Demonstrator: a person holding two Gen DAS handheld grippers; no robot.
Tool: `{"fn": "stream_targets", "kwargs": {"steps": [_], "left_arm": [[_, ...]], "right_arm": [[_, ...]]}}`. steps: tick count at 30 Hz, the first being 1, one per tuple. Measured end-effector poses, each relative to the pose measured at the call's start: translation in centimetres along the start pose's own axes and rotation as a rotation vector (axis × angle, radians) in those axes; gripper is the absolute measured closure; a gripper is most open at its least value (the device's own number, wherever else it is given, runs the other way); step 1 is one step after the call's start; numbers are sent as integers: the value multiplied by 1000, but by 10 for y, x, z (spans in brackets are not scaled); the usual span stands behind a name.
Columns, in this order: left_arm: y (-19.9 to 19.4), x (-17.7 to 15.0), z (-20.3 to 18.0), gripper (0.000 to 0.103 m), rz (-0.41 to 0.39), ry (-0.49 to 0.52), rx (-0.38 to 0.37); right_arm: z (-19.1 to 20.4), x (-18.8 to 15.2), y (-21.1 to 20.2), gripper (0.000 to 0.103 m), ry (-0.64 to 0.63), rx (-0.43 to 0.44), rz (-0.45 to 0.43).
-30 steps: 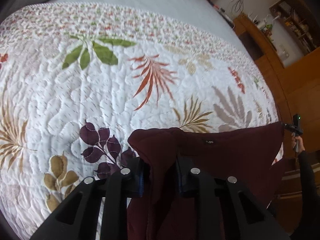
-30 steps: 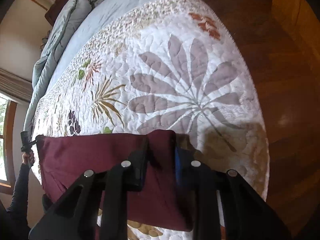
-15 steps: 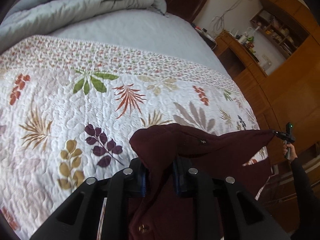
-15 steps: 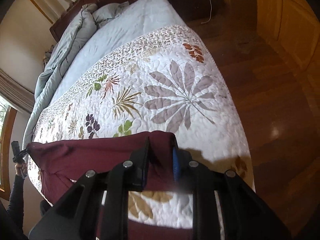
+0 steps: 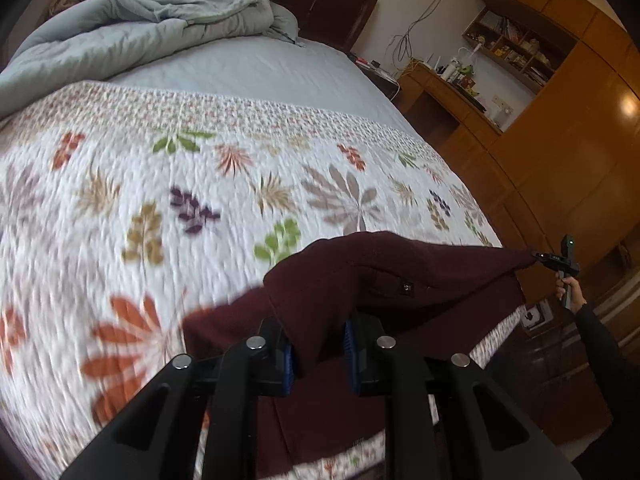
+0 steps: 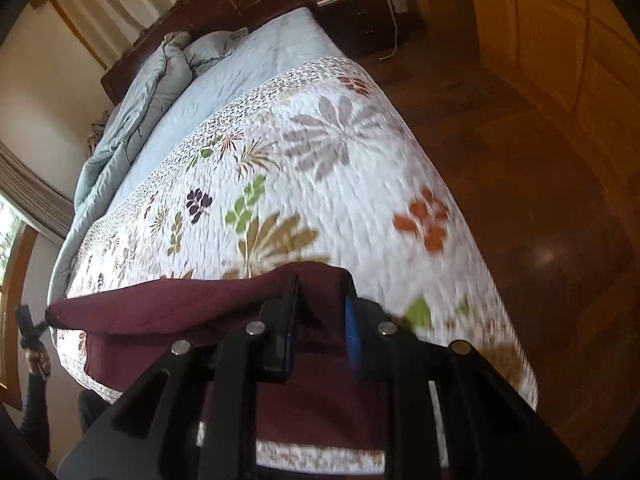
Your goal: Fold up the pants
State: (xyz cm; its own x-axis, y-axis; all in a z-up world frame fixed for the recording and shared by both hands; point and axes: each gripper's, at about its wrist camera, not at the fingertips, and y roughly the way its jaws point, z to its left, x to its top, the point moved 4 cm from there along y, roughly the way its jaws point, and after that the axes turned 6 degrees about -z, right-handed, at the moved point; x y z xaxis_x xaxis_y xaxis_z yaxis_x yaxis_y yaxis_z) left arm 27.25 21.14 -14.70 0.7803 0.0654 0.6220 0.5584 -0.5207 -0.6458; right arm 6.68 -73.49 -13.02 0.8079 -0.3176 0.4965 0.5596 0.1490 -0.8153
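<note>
Left wrist | 1 pants (image 5: 400, 276) | 2 grippers clamping: left gripper (image 5: 318, 354), right gripper (image 6: 318, 336)

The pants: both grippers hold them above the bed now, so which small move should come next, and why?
Probably lower both together onto the quilt. The left gripper and the right gripper each pinch one end of the pants, which hang stretched between them in the air, so they need a flat surface before any fold.

The quilt (image 5: 120, 208) is motion-blurred toward seven o'clock; the pants (image 5: 392, 280) run off frame at six o'clock, lower part perhaps hanging.
</note>
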Motion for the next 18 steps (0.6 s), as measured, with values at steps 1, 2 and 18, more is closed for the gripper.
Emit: {"fn": "stream_targets", "kwargs": {"steps": [1, 2, 18], "left_arm": [[-4, -13, -1, 83, 5, 10, 13], [-7, -29, 0, 83, 14, 11, 19], [-12, -150, 25, 20, 215, 130, 322]], "right_arm": [[0, -9, -5, 83, 4, 1, -6], [0, -21, -11, 83, 4, -1, -14], [-17, -122, -27, 40, 119, -140, -6]]}}
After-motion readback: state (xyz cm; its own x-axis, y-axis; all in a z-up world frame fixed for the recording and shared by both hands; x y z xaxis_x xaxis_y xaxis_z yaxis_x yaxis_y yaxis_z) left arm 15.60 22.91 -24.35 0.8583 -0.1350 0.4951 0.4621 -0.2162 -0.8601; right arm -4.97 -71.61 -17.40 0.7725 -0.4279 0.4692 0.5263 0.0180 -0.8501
